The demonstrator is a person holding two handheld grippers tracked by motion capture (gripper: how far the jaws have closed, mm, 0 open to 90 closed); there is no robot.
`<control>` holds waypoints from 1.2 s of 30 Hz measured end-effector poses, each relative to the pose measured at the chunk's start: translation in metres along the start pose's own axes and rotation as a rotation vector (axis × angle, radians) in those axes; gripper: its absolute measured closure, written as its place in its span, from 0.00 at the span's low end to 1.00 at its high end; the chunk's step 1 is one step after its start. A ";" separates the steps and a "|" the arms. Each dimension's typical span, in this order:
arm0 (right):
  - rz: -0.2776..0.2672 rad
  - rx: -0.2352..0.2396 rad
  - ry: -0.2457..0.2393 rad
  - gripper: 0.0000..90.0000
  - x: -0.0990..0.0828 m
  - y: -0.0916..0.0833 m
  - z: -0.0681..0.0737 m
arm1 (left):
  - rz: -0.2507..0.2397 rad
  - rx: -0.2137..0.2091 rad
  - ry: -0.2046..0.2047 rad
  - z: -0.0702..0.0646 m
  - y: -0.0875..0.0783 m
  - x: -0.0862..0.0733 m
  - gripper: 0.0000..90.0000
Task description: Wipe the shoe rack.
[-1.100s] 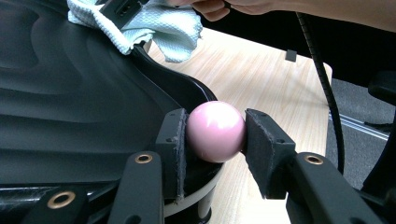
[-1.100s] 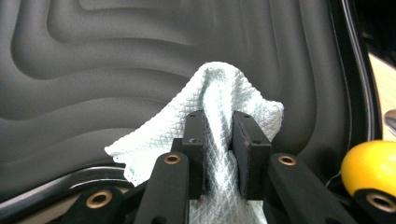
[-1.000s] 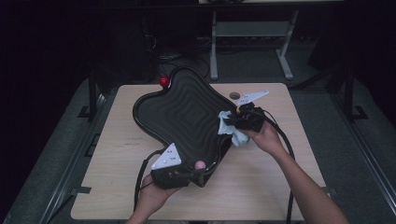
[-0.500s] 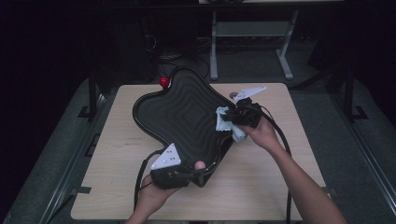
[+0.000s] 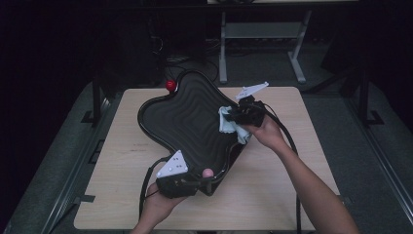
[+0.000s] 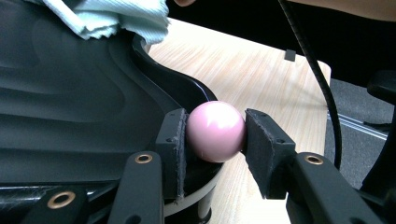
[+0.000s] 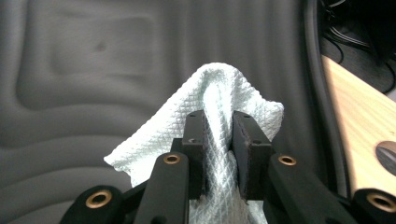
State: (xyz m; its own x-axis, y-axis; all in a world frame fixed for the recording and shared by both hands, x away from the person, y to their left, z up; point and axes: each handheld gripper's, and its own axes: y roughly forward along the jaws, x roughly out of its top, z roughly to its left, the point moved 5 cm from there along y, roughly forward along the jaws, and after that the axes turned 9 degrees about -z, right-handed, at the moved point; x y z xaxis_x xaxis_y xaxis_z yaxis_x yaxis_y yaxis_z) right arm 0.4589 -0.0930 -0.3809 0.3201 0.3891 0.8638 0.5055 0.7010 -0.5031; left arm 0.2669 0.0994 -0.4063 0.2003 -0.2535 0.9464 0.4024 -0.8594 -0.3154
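A black wavy board (image 5: 190, 117) with rippled grooves lies tilted on the wooden table (image 5: 297, 146). A pink ball knob (image 6: 215, 130) at its near corner sits clamped between the pads of my left gripper (image 6: 215, 140), also seen in the high view as the pink ball (image 5: 208, 172) beside my left gripper (image 5: 202, 178). A red ball knob (image 5: 170, 85) marks the far corner. My right gripper (image 7: 218, 140) is shut on a pale blue-white cloth (image 7: 210, 107), pressed to the board's surface (image 7: 93, 70). From above, the cloth (image 5: 228, 122) lies at the board's right edge under my right gripper (image 5: 238, 117).
The table's wood shows to the right of the board (image 7: 359, 116) and along the near edge (image 5: 272, 204). Black cables (image 5: 287, 141) trail from both grippers. A metal stand (image 5: 258, 39) rises behind the table. Dark floor surrounds everything.
My right gripper has slid the cloth a little toward the far side along the board's right edge. The left gripper stays put on the pink ball.
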 end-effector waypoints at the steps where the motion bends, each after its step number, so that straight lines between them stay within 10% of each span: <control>1: -0.001 -0.022 -0.001 0.84 0.001 0.000 -0.007 | 0.001 -0.001 0.000 0.000 0.000 0.000 0.67; 4: -0.005 -0.039 0.061 0.84 -0.001 0.000 -0.019 | 0.003 -0.001 -0.002 0.000 0.000 0.000 0.67; 10: -0.003 0.009 -0.012 0.84 0.007 0.005 0.000 | 0.000 -0.002 -0.002 0.000 0.000 0.000 0.67; 15: -0.011 -0.036 0.062 0.84 0.006 0.005 -0.023 | 0.002 -0.002 -0.002 0.000 0.000 0.000 0.67; 20: -0.016 0.025 -0.028 0.84 0.010 0.008 -0.001 | -0.002 -0.002 0.000 0.000 -0.001 0.000 0.67; 26: -0.034 -0.014 0.075 0.83 0.008 0.007 -0.023 | 0.003 -0.003 -0.001 0.000 -0.001 0.000 0.67; 31: -0.026 0.014 -0.018 0.84 0.014 0.010 -0.007 | 0.000 -0.001 -0.001 0.000 0.000 0.000 0.67; 36: -0.017 -0.014 0.058 0.84 0.015 0.011 -0.026 | 0.003 0.001 0.000 0.000 -0.001 0.000 0.67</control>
State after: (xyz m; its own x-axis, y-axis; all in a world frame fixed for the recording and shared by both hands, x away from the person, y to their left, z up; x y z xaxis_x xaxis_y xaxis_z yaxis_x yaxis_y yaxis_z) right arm 0.4899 -0.0954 -0.3740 0.3569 0.3415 0.8695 0.5225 0.6986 -0.4888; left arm 0.2664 0.0997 -0.4061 0.2012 -0.2560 0.9455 0.4029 -0.8582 -0.3180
